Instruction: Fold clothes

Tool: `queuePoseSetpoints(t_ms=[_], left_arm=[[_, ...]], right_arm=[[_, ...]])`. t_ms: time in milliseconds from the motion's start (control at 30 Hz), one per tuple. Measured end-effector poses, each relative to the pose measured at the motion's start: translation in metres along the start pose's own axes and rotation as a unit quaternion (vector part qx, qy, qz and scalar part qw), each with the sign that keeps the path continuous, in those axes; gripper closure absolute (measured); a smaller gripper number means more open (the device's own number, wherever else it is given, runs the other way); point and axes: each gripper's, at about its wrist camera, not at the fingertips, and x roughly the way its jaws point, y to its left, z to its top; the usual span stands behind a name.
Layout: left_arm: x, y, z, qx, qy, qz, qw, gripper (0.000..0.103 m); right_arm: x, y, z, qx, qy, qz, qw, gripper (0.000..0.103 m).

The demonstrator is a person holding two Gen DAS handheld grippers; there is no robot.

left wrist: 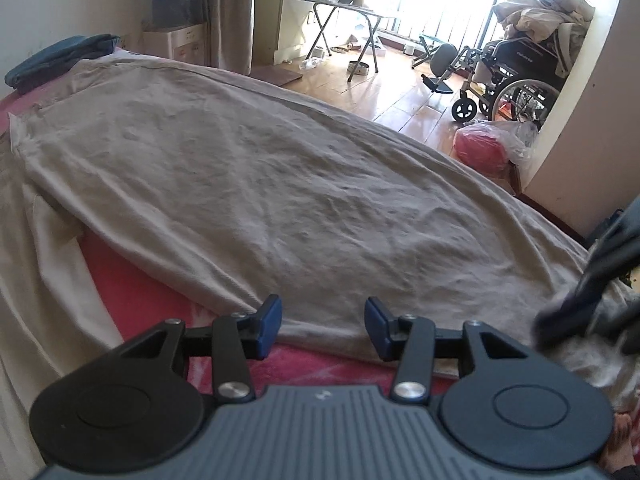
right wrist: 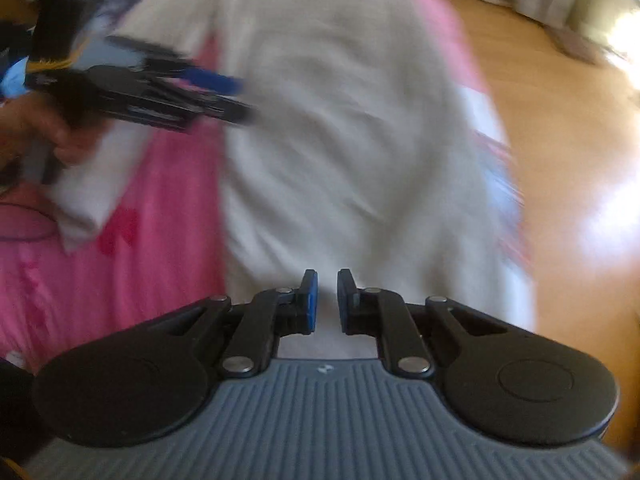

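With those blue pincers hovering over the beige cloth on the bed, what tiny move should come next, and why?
Probably ease the left gripper down and close it on the near hem of the beige garment: its jaws stand open right over that edge and hold nothing.

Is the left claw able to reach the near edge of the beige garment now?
Probably yes: the left claw stands open just over the beige garment edge, with nothing between them.
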Motion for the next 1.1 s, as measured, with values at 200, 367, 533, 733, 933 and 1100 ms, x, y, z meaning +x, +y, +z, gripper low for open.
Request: queuePoseSetpoints(t_ms=[200, 367, 533, 733, 933, 1100], left_arm=[[-0.003, 0.003, -0.003, 0.013, -0.003, -0.004, 0.9999, 0.056], [0.001, 0.006, -0.001, 0.002, -0.003, -0.010, 0.9999, 0.055], [-0.001, 0.007, -0.002, 0.013, -0.001, -0.013, 0.9998, 0.056], [-0.005, 0.006, -0.003, 0.006, 0.001, -0.008, 0.9999, 0.055], [-0.013, -0.015, -0.025, -0.026, 0.033, -0.044, 0.9981, 0.046], [-0.061, -0.030, -0.047, -0.017, 0.035, -0.067, 0.9970, 0.048]], right_arm=[[0.017, 0.003, -0.038, 0.053, 0.109, 0.060, 0.991, 0.094], [-0.018, -0.025, -0.043, 0.096, 0.074, 0.011, 0.993, 0.094], [-0.007, -0.030, -0.102, 0.122, 0.117, 0.026, 0.985, 0.094], [-0.036, -0.028, -0.154, 0.149, 0.211, 0.002, 0.966, 0.094], [-0.074, -0.027, -0.043, 0.104, 0.031, -0.009, 0.994, 0.093], [-0.067, -0.021, 0.074, 0.028, -0.095, 0.084, 0.992, 0.093]])
